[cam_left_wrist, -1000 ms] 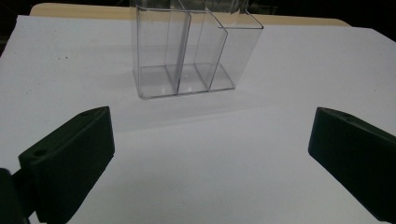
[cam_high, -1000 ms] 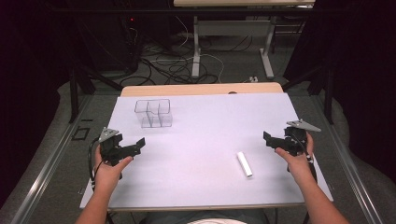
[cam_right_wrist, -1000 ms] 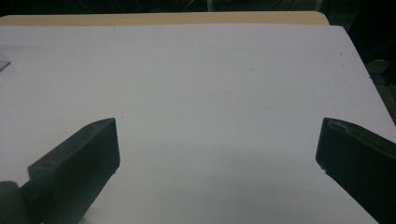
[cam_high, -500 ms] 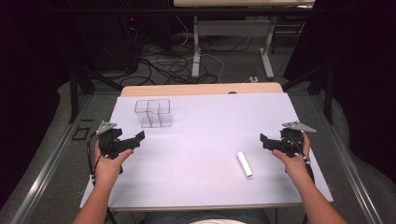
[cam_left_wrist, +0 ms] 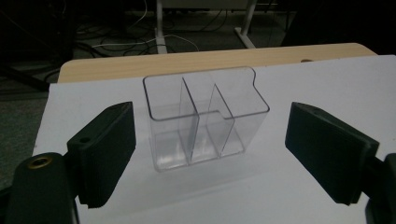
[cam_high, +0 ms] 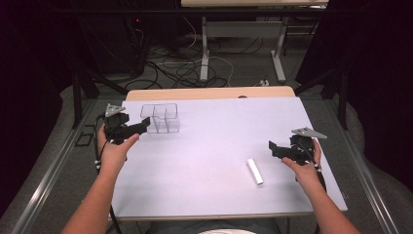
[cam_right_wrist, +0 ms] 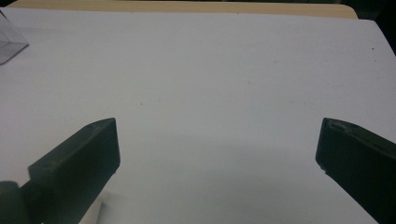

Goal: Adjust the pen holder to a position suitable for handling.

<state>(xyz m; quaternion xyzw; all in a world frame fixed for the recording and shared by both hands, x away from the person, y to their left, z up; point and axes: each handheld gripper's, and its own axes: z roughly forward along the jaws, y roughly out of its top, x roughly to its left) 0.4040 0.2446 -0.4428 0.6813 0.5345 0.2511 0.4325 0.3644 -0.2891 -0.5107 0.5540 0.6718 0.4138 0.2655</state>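
Observation:
A clear plastic organiser [cam_high: 159, 118] with three compartments stands at the table's far left. In the left gripper view this organiser [cam_left_wrist: 205, 116] is empty and sits just ahead, framed by the two wide-apart black fingers [cam_left_wrist: 105, 147]. My left gripper [cam_high: 142, 126] is open right beside its left side, apart from it. A short white cylinder [cam_high: 254, 171] lies on the table at the near right. My right gripper [cam_high: 272, 146] hovers open just right of and beyond it, holding nothing. In the right gripper view its fingers [cam_right_wrist: 79, 163] stand wide apart over bare white surface.
A white sheet [cam_high: 214, 146] covers the table, with a wooden edge [cam_high: 209, 92] at the far side. The organiser's corner [cam_right_wrist: 9, 42] shows at the top left of the right gripper view. Cables and desk legs [cam_high: 204, 58] lie on the floor beyond.
My left gripper has moved forward across the table up to the organiser. My right gripper has shifted slightly to the left, still open.

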